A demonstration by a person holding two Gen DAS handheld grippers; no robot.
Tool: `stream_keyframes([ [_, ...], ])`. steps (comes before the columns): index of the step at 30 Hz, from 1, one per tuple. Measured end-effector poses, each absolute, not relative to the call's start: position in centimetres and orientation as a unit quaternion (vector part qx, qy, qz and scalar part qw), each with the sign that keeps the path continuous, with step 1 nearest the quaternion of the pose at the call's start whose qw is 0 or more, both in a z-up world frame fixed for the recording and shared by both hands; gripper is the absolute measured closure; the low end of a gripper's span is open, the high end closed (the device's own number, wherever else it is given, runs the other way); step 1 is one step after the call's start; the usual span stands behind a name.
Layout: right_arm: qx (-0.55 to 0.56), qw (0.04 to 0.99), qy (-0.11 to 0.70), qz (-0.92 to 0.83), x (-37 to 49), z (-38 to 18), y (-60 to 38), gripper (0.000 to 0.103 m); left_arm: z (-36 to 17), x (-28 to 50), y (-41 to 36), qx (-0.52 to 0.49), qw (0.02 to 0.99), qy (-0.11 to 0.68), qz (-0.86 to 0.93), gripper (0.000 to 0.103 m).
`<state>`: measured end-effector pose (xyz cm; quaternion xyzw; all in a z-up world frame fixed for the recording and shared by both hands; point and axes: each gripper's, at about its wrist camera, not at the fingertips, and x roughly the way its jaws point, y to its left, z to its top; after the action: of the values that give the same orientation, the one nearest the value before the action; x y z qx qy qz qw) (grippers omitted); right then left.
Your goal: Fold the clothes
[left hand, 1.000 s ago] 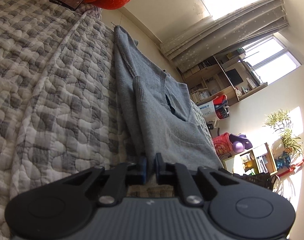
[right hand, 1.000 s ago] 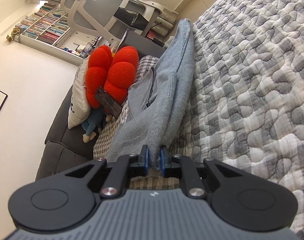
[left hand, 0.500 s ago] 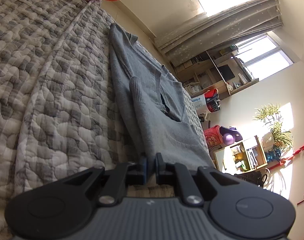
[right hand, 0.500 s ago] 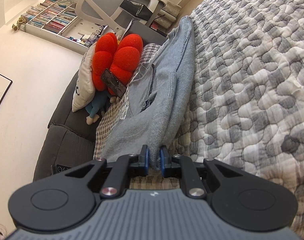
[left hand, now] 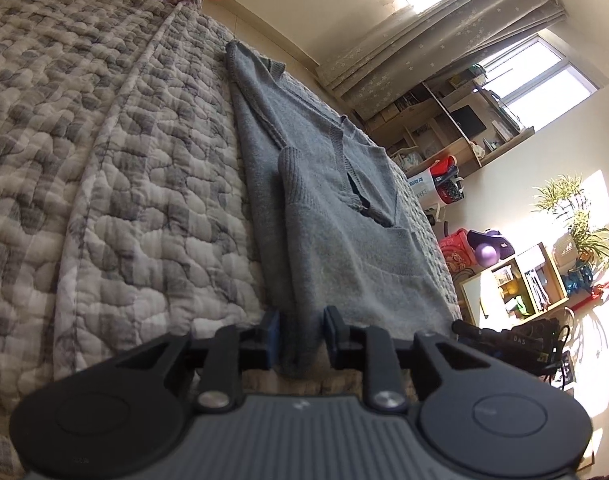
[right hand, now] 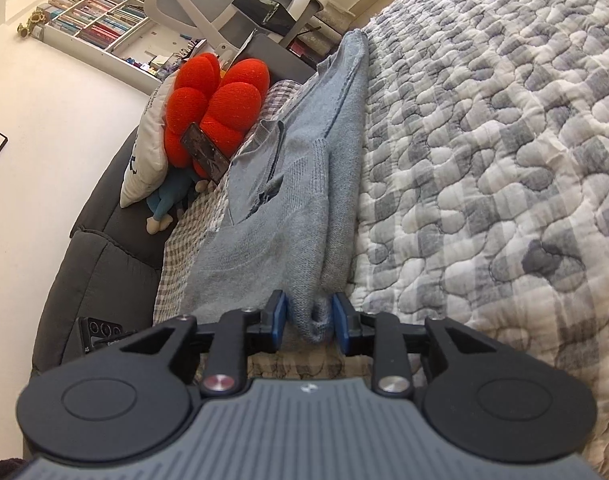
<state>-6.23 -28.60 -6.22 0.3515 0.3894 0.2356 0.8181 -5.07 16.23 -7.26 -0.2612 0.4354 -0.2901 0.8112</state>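
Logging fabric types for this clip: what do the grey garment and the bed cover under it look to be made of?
Grey sweater: a soft knit, likely wool or acrylic; ribbed cuff and matte, fuzzy surface show it. Bed cover: quilted woven fabric, probably cotton, with a grey-and-white check; puffy stitched swirls suggest padding inside. The exact fibres cannot be told from the pictures.

Count: 1 grey sweater (left hand: 344, 216), 1 quilt (left hand: 104, 160), 1 red cushion (right hand: 216, 108), 1 white pillow (right hand: 146, 152), 2 grippers: left gripper (left hand: 300, 336), right gripper (right hand: 310, 322).
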Motion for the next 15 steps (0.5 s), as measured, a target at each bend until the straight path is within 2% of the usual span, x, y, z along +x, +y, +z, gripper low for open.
stream_keyframes([
  [4, 0.315, 0.848, 0.366, 0.219, -5.8, -4.7, -28.1, 0.067, -6.2, -4.4, 16.2, -0.244, 0.833, 0.411, -0.28, 0.07],
  [15, 0.239, 0.894, 0.331, 0.185, -1.2, -5.1, -24.5, 0.067, -5.6, -1.0, 12.9, -0.209, 0.871, 0.366, -0.252, 0.07],
])
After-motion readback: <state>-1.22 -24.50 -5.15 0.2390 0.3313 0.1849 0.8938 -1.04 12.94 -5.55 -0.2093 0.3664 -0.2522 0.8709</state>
